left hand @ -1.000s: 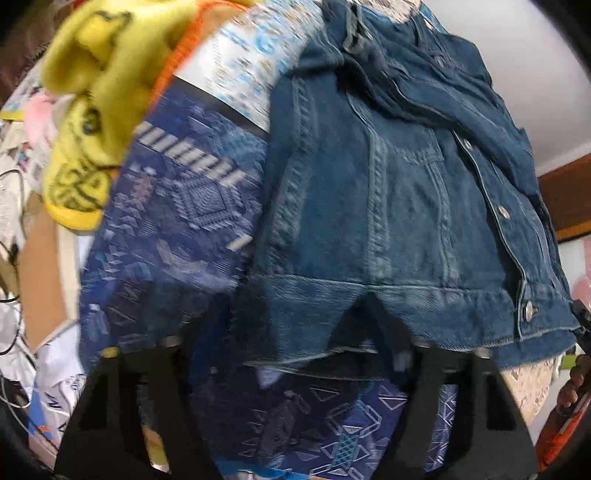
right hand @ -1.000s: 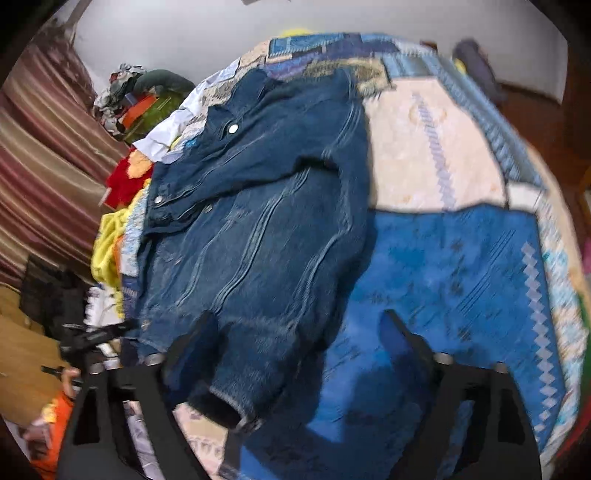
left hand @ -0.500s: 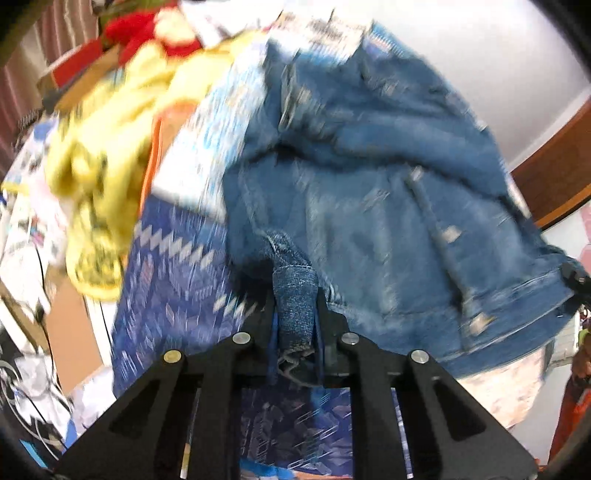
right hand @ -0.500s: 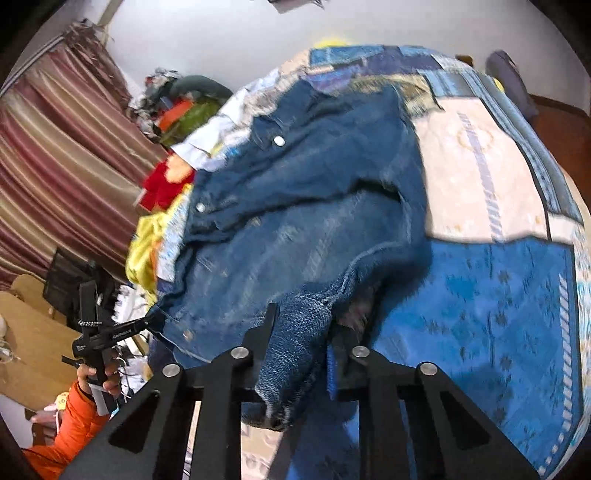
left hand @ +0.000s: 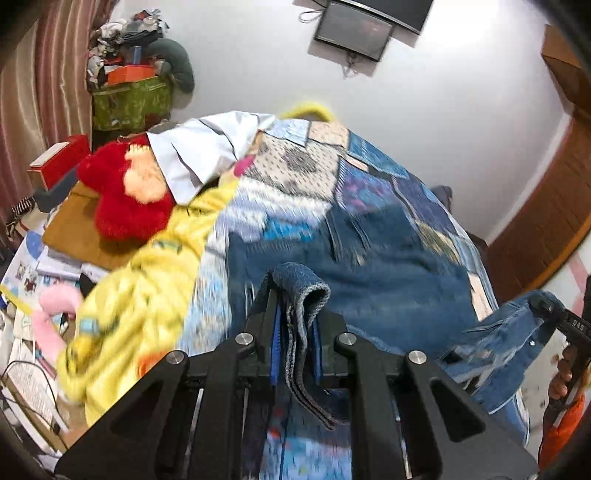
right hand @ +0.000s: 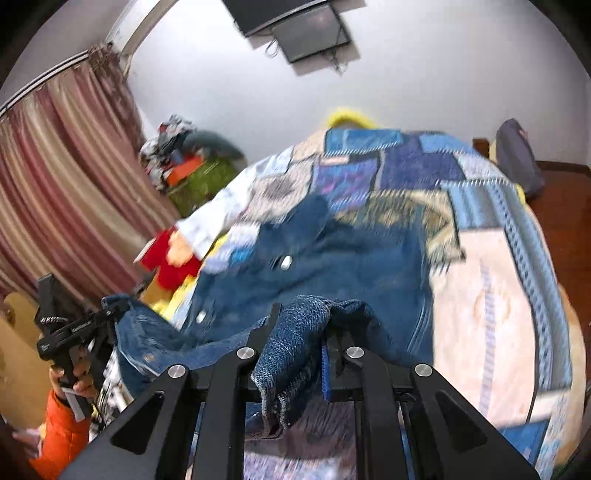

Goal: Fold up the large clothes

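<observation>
A dark blue denim jacket (left hand: pixel 388 280) lies spread on a patchwork bedspread (left hand: pixel 306 170). My left gripper (left hand: pixel 295 306) is shut on a fold of the jacket's hem, lifted off the bed. My right gripper (right hand: pixel 299 325) is shut on another bunched part of the same jacket (right hand: pixel 332 266), also raised. Each gripper shows in the other's view: the right one at the far right of the left wrist view (left hand: pixel 554 317), the left one at the left of the right wrist view (right hand: pixel 74 328). Denim hangs between them.
A yellow garment (left hand: pixel 140 295), a red plush toy (left hand: pixel 125 199) and a white shirt (left hand: pixel 199 147) lie along the bed's left side. A green box of clutter (left hand: pixel 129 99) stands by striped curtains (right hand: pixel 55 184). A wall screen (left hand: pixel 354 29) hangs above. Wooden furniture (left hand: pixel 546 229) is at right.
Both grippers closed on the jacket's lower edge and lifted it. The cameras have tilted up from the bed toward the far wall, and the jacket is pulled off the bedspread.
</observation>
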`<action>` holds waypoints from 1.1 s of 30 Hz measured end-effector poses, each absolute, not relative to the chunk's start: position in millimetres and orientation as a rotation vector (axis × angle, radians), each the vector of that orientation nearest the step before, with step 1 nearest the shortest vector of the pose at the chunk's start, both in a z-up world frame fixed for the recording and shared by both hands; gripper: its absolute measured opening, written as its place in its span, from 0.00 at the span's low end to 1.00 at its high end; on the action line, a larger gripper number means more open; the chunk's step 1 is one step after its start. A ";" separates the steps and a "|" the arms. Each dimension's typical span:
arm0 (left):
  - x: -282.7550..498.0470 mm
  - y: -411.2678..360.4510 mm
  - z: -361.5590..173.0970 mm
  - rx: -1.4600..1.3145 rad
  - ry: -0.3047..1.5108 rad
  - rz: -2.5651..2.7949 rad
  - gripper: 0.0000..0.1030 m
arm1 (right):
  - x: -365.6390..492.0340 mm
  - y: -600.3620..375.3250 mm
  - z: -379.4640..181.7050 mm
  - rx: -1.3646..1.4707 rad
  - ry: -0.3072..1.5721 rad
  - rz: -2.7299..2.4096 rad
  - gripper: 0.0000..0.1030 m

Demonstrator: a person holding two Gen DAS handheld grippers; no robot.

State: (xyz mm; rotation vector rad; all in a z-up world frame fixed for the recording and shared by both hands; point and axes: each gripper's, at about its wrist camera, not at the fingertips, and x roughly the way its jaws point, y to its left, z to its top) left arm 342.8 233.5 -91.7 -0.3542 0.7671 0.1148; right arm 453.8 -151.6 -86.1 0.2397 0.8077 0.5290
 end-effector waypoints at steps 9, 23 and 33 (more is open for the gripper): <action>446.6 263.2 -146.3 -0.429 0.844 0.202 0.13 | 580.4 -136.0 -135.8 0.308 0.888 0.412 0.13; 499.0 266.2 -251.3 -0.285 1.020 0.294 0.20 | 635.3 -140.1 -223.9 0.318 1.041 0.489 0.14; 486.4 263.9 -214.7 -0.085 1.009 0.361 0.45 | 604.5 -177.6 -183.7 0.279 1.025 0.438 0.15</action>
